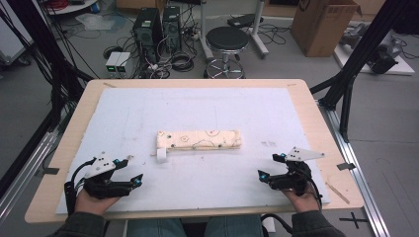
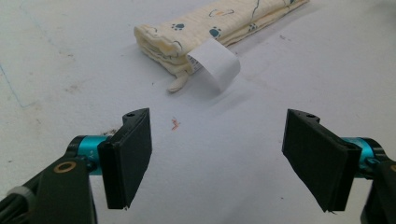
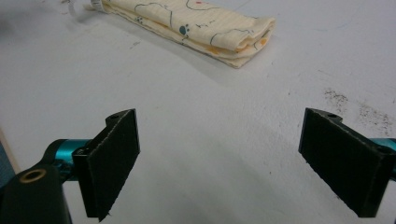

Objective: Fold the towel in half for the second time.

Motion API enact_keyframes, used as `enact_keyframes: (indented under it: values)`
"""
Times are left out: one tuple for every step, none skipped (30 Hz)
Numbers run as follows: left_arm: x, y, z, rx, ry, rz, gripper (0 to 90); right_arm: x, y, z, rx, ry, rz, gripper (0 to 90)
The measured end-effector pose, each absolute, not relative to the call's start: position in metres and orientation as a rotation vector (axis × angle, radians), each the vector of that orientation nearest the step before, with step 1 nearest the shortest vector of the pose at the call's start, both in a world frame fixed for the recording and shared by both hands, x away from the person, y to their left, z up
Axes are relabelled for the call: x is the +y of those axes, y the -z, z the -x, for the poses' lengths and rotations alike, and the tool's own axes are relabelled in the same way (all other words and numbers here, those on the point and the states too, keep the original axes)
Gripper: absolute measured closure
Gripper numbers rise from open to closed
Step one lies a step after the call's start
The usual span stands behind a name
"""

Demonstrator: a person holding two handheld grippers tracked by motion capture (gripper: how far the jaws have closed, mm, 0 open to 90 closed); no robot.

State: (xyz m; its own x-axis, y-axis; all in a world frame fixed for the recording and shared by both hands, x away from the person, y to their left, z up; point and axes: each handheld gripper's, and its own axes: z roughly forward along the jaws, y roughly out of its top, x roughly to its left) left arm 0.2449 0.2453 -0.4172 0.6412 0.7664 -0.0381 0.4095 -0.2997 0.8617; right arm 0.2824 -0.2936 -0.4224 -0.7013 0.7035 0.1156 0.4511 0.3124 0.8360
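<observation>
**Both grippers held wide and empty; folded cloth at centre of sheet**

At the near left of the table (image 1: 69, 143), the left gripper (image 1: 132, 171) is seen in the high view, held in a hand (image 1: 94, 200) that enters from the near edge. Its jaws are spread wide, and nothing is held between them. In the left gripper view, the left gripper (image 2: 217, 158) is pointed toward the cloth's left end, with bare white sheet (image 2: 93, 56) visible between the two black pads (image 2: 128, 156).

At the middle of the white sheet (image 1: 222, 108), a folded cloth (image 1: 199, 139) is found, laid as a long, narrow bundle running left to right. It is cream-coloured with printed outlines and paw marks, the latter seen in the left gripper view on the folded cloth (image 2: 219, 28). A white label (image 1: 162, 154) projects from its near left corner; in the left gripper view the white label (image 2: 215, 63) is seen curled upward. The cloth is well apart from both grippers.

At the near right, the right gripper (image 1: 268, 165) is observed, likewise held in a hand (image 1: 302, 198). Its jaws are also opened wide and empty. In the right gripper view, the right gripper (image 3: 219, 158) is directed toward the right end of the folded cloth (image 3: 196, 25), where stacked layers are visible.

Beyond the far edge of the table, a black stool (image 1: 227, 42) is noted, with a cardboard box (image 1: 323, 22) at far right.
</observation>
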Motion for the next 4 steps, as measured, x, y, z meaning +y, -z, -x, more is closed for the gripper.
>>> enact_keyframes:
  values:
    - [0.2456,0.4174,-0.2453,0.921,-0.478,-1.927,24.8,-0.2928,0.4227,-0.2828,2.319,-1.334,-1.043,11.8]
    - [0.2460,0.4174,-0.2458,0.920,-0.475,-1.927,24.8,-0.2918,0.4230,-0.2832,2.322,-1.332,-1.037,11.8]
    - [0.2460,0.4175,-0.2462,0.921,-0.476,-1.924,24.8,-0.2907,0.4232,-0.2830,2.327,-1.328,-1.037,11.8]
    - [0.2460,0.4173,-0.2469,0.920,-0.476,-1.925,24.8,-0.2897,0.4235,-0.2828,2.332,-1.322,-1.034,11.8]
